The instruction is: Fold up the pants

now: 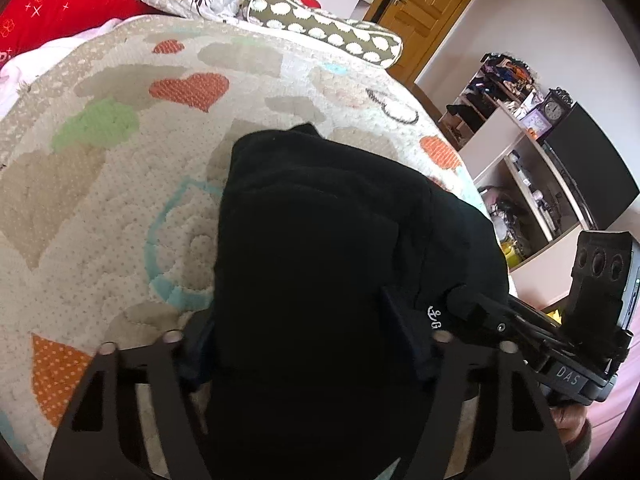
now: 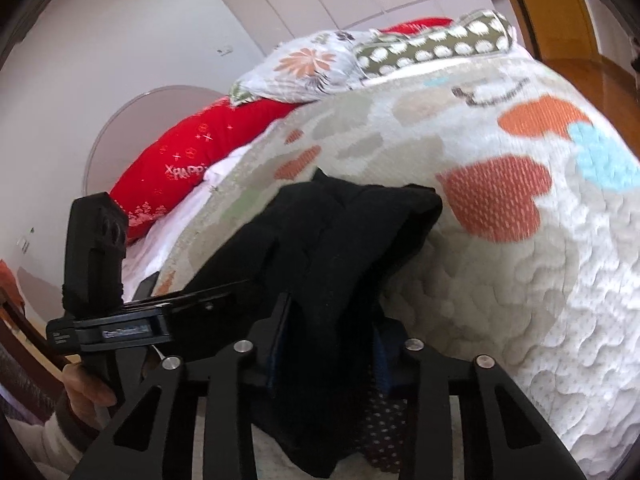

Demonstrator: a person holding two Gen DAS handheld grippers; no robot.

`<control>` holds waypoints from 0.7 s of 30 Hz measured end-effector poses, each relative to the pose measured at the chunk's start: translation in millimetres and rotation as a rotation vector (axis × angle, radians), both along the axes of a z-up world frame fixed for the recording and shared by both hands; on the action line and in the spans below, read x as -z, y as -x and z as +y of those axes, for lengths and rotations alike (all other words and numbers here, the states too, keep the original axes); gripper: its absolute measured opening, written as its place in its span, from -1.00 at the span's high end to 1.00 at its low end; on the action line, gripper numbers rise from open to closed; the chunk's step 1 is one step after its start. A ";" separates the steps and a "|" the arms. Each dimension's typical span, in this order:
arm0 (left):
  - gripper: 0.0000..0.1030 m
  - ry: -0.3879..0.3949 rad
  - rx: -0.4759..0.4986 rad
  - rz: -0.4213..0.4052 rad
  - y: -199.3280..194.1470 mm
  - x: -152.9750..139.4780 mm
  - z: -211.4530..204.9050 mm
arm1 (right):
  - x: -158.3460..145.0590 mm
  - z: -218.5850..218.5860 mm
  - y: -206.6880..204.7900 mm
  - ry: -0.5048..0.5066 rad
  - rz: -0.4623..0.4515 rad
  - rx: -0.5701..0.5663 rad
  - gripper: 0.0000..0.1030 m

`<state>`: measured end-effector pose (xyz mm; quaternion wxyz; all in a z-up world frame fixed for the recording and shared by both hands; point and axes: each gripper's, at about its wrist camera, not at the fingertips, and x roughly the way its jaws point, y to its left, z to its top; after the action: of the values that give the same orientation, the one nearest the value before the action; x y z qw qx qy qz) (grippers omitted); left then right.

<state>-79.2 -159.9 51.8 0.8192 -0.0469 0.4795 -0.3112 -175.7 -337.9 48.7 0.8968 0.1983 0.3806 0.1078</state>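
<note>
Left gripper (image 1: 304, 344): clamped on black pants (image 1: 320, 248) | right gripper (image 2: 330, 332): clamped on same pants | pants bunched over quilted bedspread (image 1: 120, 200).

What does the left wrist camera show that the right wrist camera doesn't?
Only the left wrist view shows the shelves with a clock, the dark screen and a small white logo on the pants. Only the right wrist view shows the round headboard and white wall. Both show the black pants gripped in tongs, the heart quilt, the red pillow and wooden door.
</note>
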 end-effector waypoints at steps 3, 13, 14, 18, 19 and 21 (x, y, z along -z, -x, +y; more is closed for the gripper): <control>-0.09 0.022 0.012 -0.013 -1.6 -14.6 4.0 | -15.1 6.0 -2.0 0.005 -0.030 -0.021 0.41; -0.09 0.013 -0.060 -0.127 -42.8 -54.3 21.4 | -53.3 26.3 -62.0 0.066 -0.111 -0.076 0.42; -0.09 0.006 -0.068 -0.126 -49.2 -52.5 23.0 | -51.5 27.6 -71.1 0.069 -0.107 -0.079 0.42; -0.16 -0.059 -0.106 -0.064 -75.0 -24.5 28.8 | -21.0 27.3 -107.0 0.068 -0.020 -0.060 0.30; -0.17 -0.097 -0.131 -0.027 -81.9 -12.7 31.5 | -8.3 26.9 -114.3 0.096 0.029 -0.036 0.29; -0.39 -0.124 -0.167 0.004 -86.4 0.0 39.6 | 6.5 23.9 -116.2 0.179 0.096 0.021 0.23</control>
<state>7.2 -120.3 51.8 0.8427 -0.0365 0.4937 -0.2117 -59.4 -314.0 42.2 0.8928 0.1265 0.4289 0.0542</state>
